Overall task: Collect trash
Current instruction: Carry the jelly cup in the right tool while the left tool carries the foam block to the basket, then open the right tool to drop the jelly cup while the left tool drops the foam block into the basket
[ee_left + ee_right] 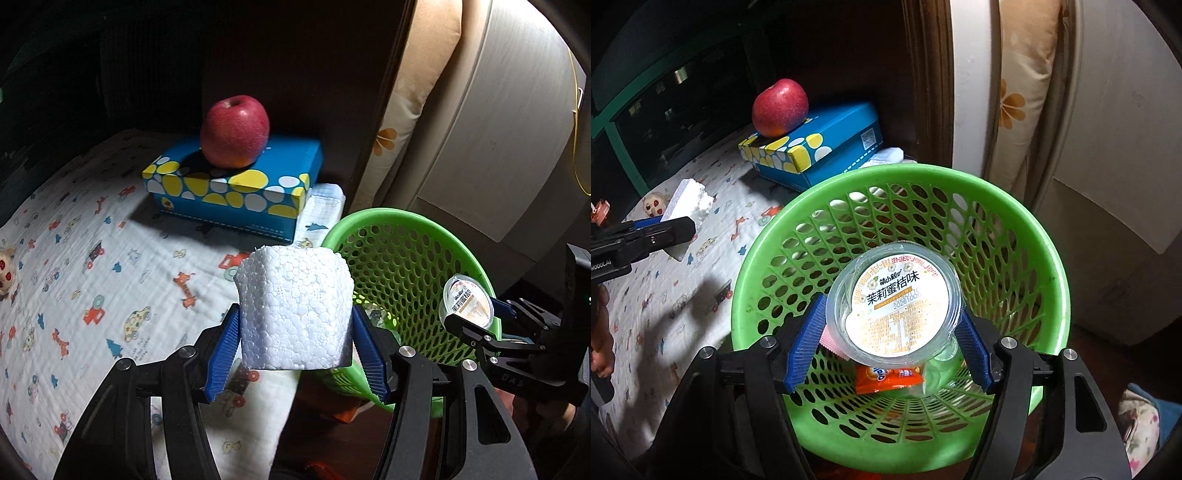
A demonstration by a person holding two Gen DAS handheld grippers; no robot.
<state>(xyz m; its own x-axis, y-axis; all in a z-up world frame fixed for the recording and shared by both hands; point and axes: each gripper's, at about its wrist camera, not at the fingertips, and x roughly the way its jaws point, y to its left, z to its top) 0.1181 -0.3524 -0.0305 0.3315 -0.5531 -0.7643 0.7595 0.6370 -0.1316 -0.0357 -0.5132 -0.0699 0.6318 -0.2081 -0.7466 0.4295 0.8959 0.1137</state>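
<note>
My left gripper (295,332) is shut on a white styrofoam block (295,310), held above the patterned bedsheet just left of the green mesh basket (406,229). My right gripper (892,321) is shut on a clear plastic jelly cup (897,310) with an orange-and-white lid, held over the open basket (1045,258). An orange snack wrapper (886,380) and other clear trash lie in the basket's bottom. The right gripper with the cup (467,302) shows at the basket's right rim in the left wrist view. The left gripper with the styrofoam (689,206) shows at the left of the right wrist view.
A red apple (234,131) sits on a blue and yellow tissue box (236,188) at the back of the bed. A small toy (5,269) lies at the left edge. A pillow (406,110) and white cabinet (498,129) stand behind the basket.
</note>
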